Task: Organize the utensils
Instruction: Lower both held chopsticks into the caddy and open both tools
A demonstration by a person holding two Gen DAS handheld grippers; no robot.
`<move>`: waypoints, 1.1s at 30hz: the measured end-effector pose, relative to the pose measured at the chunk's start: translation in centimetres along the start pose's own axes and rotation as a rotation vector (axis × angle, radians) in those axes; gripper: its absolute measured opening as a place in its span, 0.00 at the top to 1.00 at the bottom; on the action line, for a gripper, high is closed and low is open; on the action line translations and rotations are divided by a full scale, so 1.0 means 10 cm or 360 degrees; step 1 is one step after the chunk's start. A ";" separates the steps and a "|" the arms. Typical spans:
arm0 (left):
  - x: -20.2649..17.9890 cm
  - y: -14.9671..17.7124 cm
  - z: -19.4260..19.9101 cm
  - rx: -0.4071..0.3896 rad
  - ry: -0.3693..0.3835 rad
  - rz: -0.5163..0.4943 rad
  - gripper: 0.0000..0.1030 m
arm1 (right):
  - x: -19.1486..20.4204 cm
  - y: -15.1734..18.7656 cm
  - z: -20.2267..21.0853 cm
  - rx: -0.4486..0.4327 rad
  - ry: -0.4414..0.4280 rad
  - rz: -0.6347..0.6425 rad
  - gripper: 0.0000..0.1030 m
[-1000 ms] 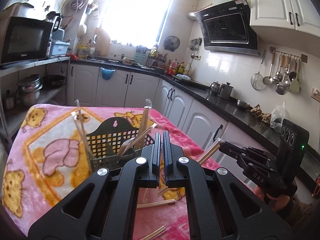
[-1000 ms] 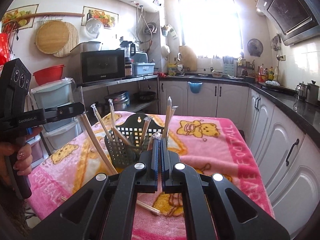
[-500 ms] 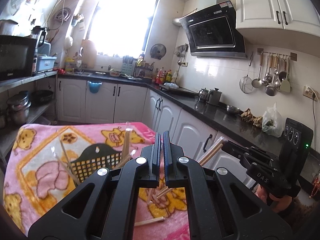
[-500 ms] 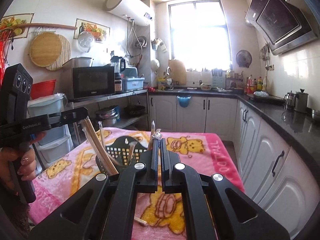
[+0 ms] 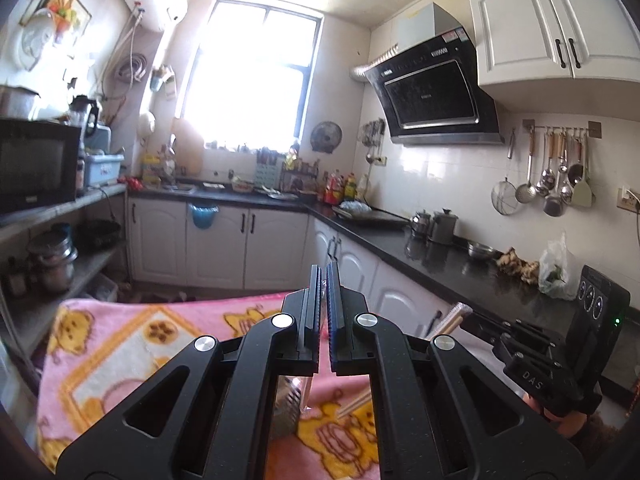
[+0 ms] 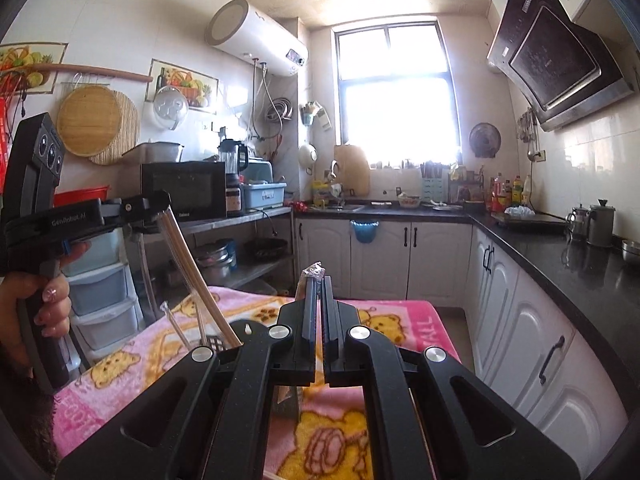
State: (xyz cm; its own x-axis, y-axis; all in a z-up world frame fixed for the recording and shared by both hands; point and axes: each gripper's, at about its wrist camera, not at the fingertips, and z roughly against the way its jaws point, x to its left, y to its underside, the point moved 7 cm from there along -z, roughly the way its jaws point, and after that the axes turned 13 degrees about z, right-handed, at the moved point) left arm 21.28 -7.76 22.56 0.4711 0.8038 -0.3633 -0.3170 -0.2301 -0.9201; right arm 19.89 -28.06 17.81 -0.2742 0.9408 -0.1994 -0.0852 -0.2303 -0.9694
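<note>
Both grippers are raised above the worktop point(image 5: 120, 360), which is covered by a pink bear-print blanket.

Left gripper point(image 5: 323, 276): fingers nearly closed, only a thin slit between them. The right wrist view shows it clamped on a wrapped pair of chopsticks point(image 6: 188, 264) that slants down toward the utensil basket point(image 6: 218, 343). In the left wrist view a clear wrapper and something metallic show below the fingers; what that is cannot be told.

Right gripper point(image 6: 318, 280): fingers also close to shut, with a wrapped utensil point(image 6: 310, 276) sticking up between them; its crinkled wrapper end stands just above the tips. In the left wrist view the same gripper shows wrapped stick ends at its tip.

Basket: black, perforated, mostly hidden behind the right gripper body. A few wrapped sticks point(image 6: 176, 324) stand in it already.

Loose chopsticks point(image 5: 354, 403) lie on the blanket, near the bear print, outside the basket.

Progress, judged: partly done. Some utensils are in the basket; two bundles are in hand and not yet placed; at least one loose pair remains on the blanket. How many more lie out of view cannot be told.
</note>
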 end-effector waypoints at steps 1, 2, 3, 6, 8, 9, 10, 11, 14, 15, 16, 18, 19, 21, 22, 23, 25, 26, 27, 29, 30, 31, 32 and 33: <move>0.01 -0.04 0.00 -0.0012 -0.0009 -0.0002 0.99 | 0.00 -0.04 -0.03 -0.0008 -0.0006 0.0002 0.98; 0.03 -0.09 0.01 -0.0025 -0.0022 -0.0009 0.99 | -0.01 -0.07 -0.06 -0.0014 -0.0011 0.0001 0.98; 0.04 -0.14 0.01 -0.0041 -0.0038 -0.0019 0.99 | -0.02 -0.12 -0.09 -0.0024 -0.0017 -0.0002 0.98; 0.08 -0.25 0.02 -0.0072 -0.0067 -0.0036 0.99 | -0.03 -0.25 -0.17 -0.0054 -0.0030 0.0001 0.98; 0.12 -0.33 0.03 -0.0090 -0.0091 -0.0049 0.99 | -0.03 -0.35 -0.24 -0.0073 -0.0034 0.0016 0.98; 0.15 -0.36 0.04 -0.0101 -0.0106 -0.0056 0.99 | -0.03 -0.40 -0.26 -0.0081 -0.0039 0.0018 0.98; 0.18 -0.39 0.04 -0.0108 -0.0117 -0.0055 0.99 | -0.03 -0.45 -0.29 -0.0091 -0.0042 0.0023 0.98; 0.22 -0.41 0.05 -0.0113 -0.0129 -0.0051 0.99 | -0.03 -0.49 -0.31 -0.0102 -0.0042 0.0029 0.98; 0.36 -0.46 0.07 -0.0132 -0.0178 -0.0043 0.99 | -0.02 -0.62 -0.41 -0.0134 -0.0047 0.0049 0.98; 0.39 -0.46 0.06 -0.0135 -0.0189 -0.0038 0.99 | -0.01 -0.65 -0.44 -0.0137 -0.0050 0.0055 0.98; 0.45 -0.47 0.05 -0.0132 -0.0199 -0.0023 0.99 | -0.01 -0.68 -0.48 -0.0139 -0.0053 0.0059 0.98; 0.53 -0.46 0.02 -0.0130 -0.0218 -0.0010 0.99 | 0.01 -0.72 -0.58 -0.0137 -0.0062 0.0067 0.98; 0.58 -0.44 0.01 -0.0137 -0.0235 -0.0012 0.99 | 0.02 -0.72 -0.62 -0.0128 -0.0070 0.0069 0.98; 0.66 -0.39 -0.02 -0.0133 -0.0272 -0.0018 0.99 | 0.03 -0.71 -0.73 -0.0105 -0.0081 0.0063 0.98; 0.69 -0.37 -0.03 -0.0123 -0.0271 -0.0008 0.99 | 0.04 -0.70 -0.78 -0.0092 -0.0085 0.0065 0.98; 0.72 -0.34 -0.05 -0.0110 -0.0278 0.0001 0.99 | 0.05 -0.68 -0.81 -0.0081 -0.0085 0.0069 0.98; 0.78 -0.30 -0.08 -0.0100 -0.0304 -0.0003 0.99 | 0.08 -0.64 -0.89 -0.0056 -0.0086 0.0076 0.98; 0.80 -0.27 -0.10 -0.0092 -0.0307 0.0000 0.99 | 0.10 -0.62 -0.93 -0.0043 -0.0093 0.0079 0.98; 0.83 -0.23 -0.13 -0.0077 -0.0308 0.0006 0.99 | 0.12 -0.59 -0.98 -0.0026 -0.0094 0.0080 0.98; 0.89 -0.17 -0.16 -0.0065 -0.0322 0.0011 0.99 | 0.16 -0.51 -1.07 0.0008 -0.0104 0.0084 0.98; 0.92 -0.13 -0.19 -0.0049 -0.0324 0.0022 0.99 | 0.17 -0.48 -1.10 0.0021 -0.0106 0.0083 0.98; 0.96 -0.11 -0.21 -0.0039 -0.0329 0.0032 0.99 | 0.17 -0.45 -1.13 0.0031 -0.0110 0.0080 0.98; 0.99 -0.07 -0.24 -0.0027 -0.0335 0.0038 0.99 | 0.19 -0.40 -1.16 0.0046 -0.0114 0.0079 0.98; 1.01 -0.05 -0.25 -0.0019 -0.0337 0.0043 0.99 | 0.20 -0.37 -1.19 0.0055 -0.0114 0.0083 0.98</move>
State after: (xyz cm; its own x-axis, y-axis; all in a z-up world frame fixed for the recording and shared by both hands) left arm 28.27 -0.95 18.96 0.2785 0.8944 -0.3499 -0.3169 -0.2584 -0.9126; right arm 31.03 -22.40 19.33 -0.3469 0.9072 -0.2378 -0.1014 -0.2884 -0.9521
